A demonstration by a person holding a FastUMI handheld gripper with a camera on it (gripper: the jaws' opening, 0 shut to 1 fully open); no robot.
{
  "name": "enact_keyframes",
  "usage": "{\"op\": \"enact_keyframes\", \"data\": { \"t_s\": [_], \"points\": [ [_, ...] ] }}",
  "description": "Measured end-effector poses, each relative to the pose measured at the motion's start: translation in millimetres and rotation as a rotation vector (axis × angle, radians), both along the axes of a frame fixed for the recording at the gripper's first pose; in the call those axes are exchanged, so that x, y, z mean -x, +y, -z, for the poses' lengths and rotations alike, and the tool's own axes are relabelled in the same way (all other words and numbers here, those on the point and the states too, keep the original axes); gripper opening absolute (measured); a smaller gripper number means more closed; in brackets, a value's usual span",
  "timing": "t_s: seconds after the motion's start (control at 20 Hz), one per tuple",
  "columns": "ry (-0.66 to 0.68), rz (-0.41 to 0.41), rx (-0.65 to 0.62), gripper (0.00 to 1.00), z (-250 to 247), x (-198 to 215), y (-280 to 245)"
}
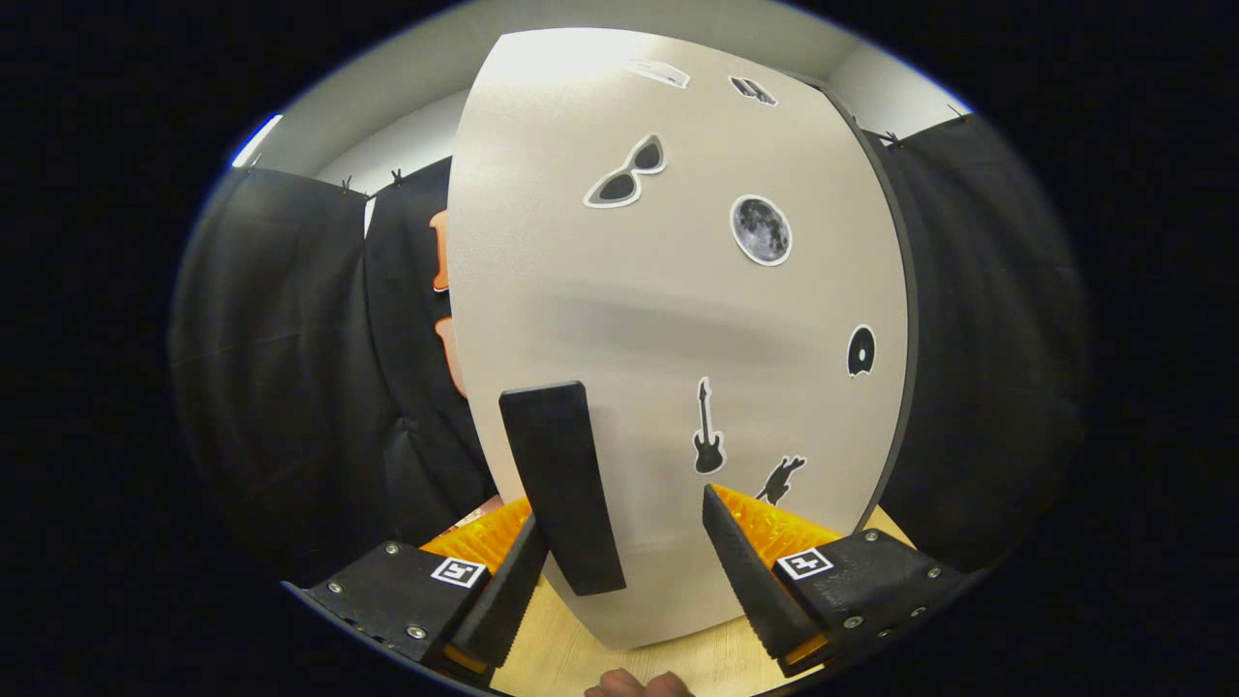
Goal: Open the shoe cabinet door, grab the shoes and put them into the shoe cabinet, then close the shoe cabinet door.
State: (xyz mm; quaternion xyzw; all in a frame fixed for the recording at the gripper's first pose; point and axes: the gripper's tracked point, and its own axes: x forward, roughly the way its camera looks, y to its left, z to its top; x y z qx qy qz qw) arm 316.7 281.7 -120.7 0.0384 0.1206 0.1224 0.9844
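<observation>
The shoe cabinet door point(678, 319), pale and closed-looking, fills the centre of the frame, just ahead of the tongs point(619, 571). Its black handle point(561, 484) slants down the lower left part of the door, between the two fingers and close beside the left one. The tongs stand apart, clamped on nothing; whether the left finger point(503, 600) touches the handle cannot be told. Stickers dot the door: sunglasses point(627, 172), a moon point(761, 230), a guitar point(708, 431). The light wooden desk point(552, 639) runs along the bottom, where a fingertip point(639, 685) shows at the lower edge.
</observation>
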Motion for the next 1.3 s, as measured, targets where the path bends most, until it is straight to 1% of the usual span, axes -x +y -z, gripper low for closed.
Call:
{"op": "enact_keyframes", "data": {
  "t_s": [0.25, 0.6, 0.8, 1.05, 1.3],
  "points": [
    [0.002, -0.029, -0.006, 0.94, 2.4, -11.1, 7.7],
    [0.002, -0.022, -0.015, 0.94, 4.6, -25.2, 17.9],
    [-0.004, 0.005, 0.003, 0.94, 5.4, -32.8, 20.3],
    [-0.029, 0.06, 0.079, 0.95, 9.2, -39.5, 21.4],
    [-0.033, 0.099, 0.077, 0.96, 9.2, -41.5, 21.4]
  ]
}}
